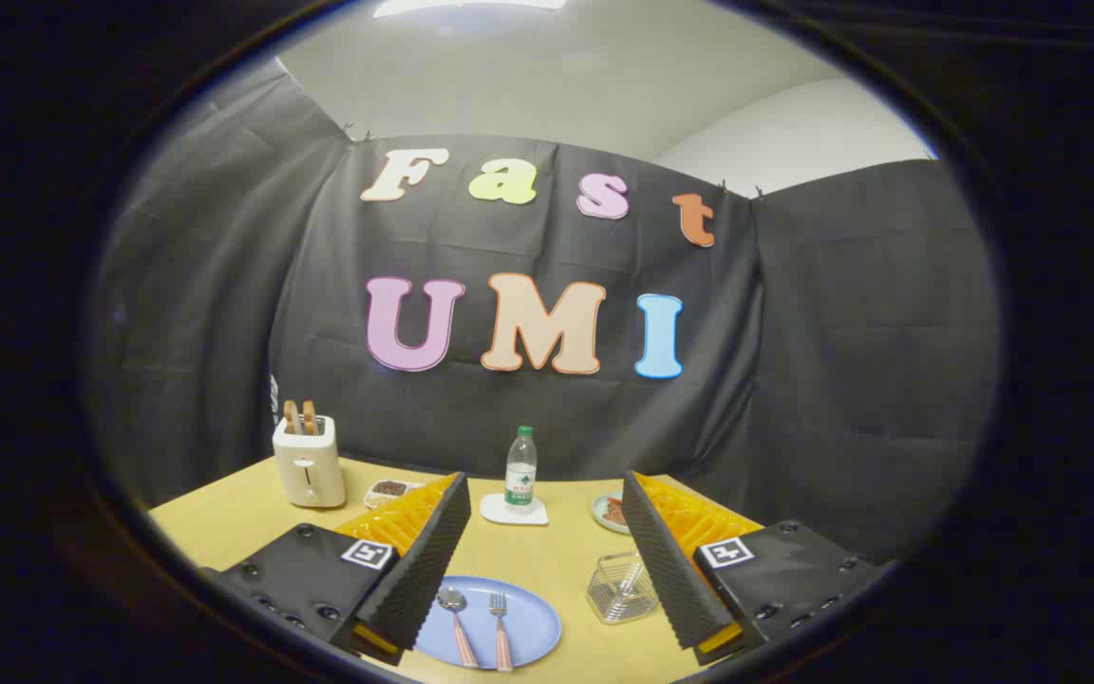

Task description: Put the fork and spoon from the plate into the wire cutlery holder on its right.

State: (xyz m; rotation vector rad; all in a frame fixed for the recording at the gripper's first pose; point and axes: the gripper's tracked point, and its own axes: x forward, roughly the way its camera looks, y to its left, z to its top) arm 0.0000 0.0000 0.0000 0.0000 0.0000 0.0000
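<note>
- A toaster [309,467] stands at the far left of the wooden surface [215,532], against the booth's dark cloth wall, with two slices of bread [299,416] sticking up out of its slots.
- Just to the right of the toaster is a small dish [389,490] with something dark in it, partly hidden behind the left finger.
- The tongs [547,570] hang over the near part of the surface with their fingers spread wide apart, gripping nothing.
- A blue plate [533,622] lies between the fingers, nearer the left one, whose tip overlaps the plate's left rim.
- On the plate the spoon [456,619] lies to the left and the fork [500,627] just beside it on the right, both with pinkish handles pointing toward the camera and their heads pointing away.
- Beyond the plate, a water bottle [520,470] stands upright on a white coaster [512,511].
- The wire cutlery holder [619,589] sits on the surface to the right of the plate, apart from it, right beside the inner face of the right finger.
- Farther back on the right, a small plate [610,512] with reddish food shows partly behind the right finger.
</note>
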